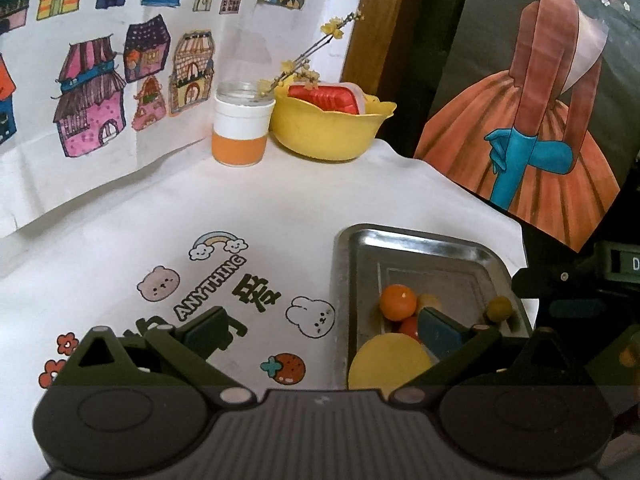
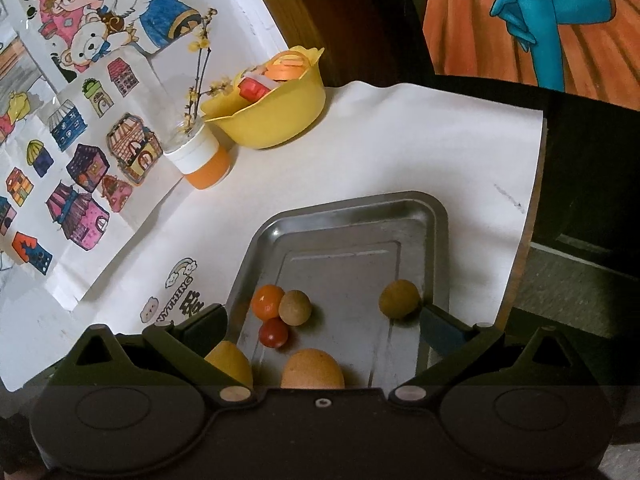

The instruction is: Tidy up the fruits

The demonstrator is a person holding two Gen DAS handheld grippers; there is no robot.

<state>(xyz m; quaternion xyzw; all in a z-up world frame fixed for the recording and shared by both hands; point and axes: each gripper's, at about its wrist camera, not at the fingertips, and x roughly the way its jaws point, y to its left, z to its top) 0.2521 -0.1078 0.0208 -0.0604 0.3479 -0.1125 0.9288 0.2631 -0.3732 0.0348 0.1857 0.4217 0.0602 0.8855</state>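
A steel tray (image 2: 348, 204) lies on the white cloth and holds several fruits. Among them are an orange (image 2: 267, 301), a tan ball (image 2: 295, 307), a small red fruit (image 2: 273, 332), a yellow-brown ball (image 2: 399, 298), a lemon (image 2: 230, 362) and a large orange-tan fruit (image 2: 312, 368). My right gripper (image 2: 324, 326) hangs open over the tray's near end and holds nothing. My left gripper (image 1: 320, 332) is open too, straddling the tray's (image 1: 416, 240) left rim. Its right finger is above the orange (image 1: 398, 301) and the lemon (image 1: 386, 360).
A yellow bowl (image 1: 324, 128) with a red box stands at the back of the table. Beside it is an orange-and-white jar (image 1: 240, 128) with flower twigs. Coloured drawings lean along the left wall. The table edge runs close to the right of the tray (image 2: 532, 208).
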